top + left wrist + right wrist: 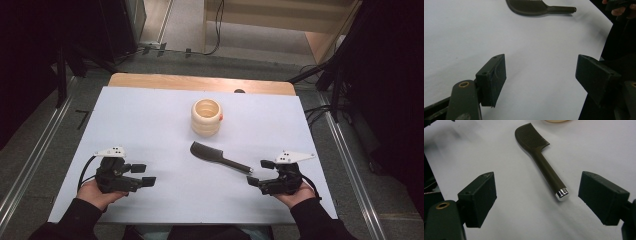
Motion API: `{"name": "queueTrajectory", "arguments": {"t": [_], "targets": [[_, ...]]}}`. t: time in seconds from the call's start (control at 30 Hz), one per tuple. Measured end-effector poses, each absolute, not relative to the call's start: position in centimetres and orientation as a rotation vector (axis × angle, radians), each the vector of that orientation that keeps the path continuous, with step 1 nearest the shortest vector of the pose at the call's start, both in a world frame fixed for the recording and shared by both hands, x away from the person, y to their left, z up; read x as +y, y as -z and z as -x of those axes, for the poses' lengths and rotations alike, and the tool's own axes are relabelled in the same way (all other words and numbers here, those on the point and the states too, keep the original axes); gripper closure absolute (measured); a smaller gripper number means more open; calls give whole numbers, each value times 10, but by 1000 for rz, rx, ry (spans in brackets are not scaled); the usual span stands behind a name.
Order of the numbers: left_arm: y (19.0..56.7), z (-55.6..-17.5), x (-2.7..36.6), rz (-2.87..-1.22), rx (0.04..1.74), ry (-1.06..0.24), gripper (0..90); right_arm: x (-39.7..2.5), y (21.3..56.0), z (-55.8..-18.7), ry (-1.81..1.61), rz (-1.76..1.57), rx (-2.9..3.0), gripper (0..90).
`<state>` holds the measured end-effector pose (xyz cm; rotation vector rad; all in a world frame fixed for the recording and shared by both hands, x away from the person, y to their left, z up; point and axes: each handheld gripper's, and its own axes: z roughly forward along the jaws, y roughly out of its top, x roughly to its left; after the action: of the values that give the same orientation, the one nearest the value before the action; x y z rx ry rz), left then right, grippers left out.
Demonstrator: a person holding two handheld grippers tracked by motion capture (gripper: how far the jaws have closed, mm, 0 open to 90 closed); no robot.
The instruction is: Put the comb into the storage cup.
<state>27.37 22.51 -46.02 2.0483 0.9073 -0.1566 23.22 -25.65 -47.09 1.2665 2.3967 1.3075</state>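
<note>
Evidently the reach for the comb (217, 157) is the step in hand, and no grasp has yet been made. The right gripper (257, 173) is held low at the lower right of the high view, its fingers (480, 195) spread wide and empty, with the handle tip of the comb lying just beyond them; in the right gripper view that chromed tip is seen between the two pads, right of the middle of the frame. The left gripper (143, 174) is held at the lower left of the high view, its fingers (494, 77) likewise spread wide around nothing, well apart from the comb, which is seen at the top edge of the left gripper view. For the next move, it is judged that the right gripper should be eased forward until the handle lies between the pads, then closed across it; since the handle is slim and lies flat on the desk (150, 125), the pads would need to be brought down close to the surface. The comb is dark, with a broad curved toothed head towards the upper left and a straight round handle running to the lower right, ended by a bright metal cap. A cream ribbed cup (205, 117) is seen standing upright above the comb, near the centre of the high view, apart from it.
</note>
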Motion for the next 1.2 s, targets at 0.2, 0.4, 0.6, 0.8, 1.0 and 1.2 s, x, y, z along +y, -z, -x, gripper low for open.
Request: {"name": "queueTrajectory", "arguments": {"t": [0.2, 0.4, 0.6, 0.8, 1.0, 1.2], "targets": [[461, -274, 224, -2053, 905, 155, 253, -258, 469, -232, -1314, -1254, 2399, 154], [462, -274, 224, -2058, 914, 153, 253, -258, 469, -231, -1329, -1247, 2389, 155], [462, -274, 224, -2058, 920, 154, 253, -257, 470, -231, -1320, -1245, 2403, 154], [462, -275, 224, -2060, 920, 152, 253, -257, 469, -231, -1320, -1238, 2404, 154], [462, -275, 224, -2064, 919, 155, 253, -257, 470, -231, -1319, -1230, 2405, 154], [462, -275, 223, -2063, 921, 157, 253, -256, 470, -231, -1315, -1222, 2404, 154]]}}
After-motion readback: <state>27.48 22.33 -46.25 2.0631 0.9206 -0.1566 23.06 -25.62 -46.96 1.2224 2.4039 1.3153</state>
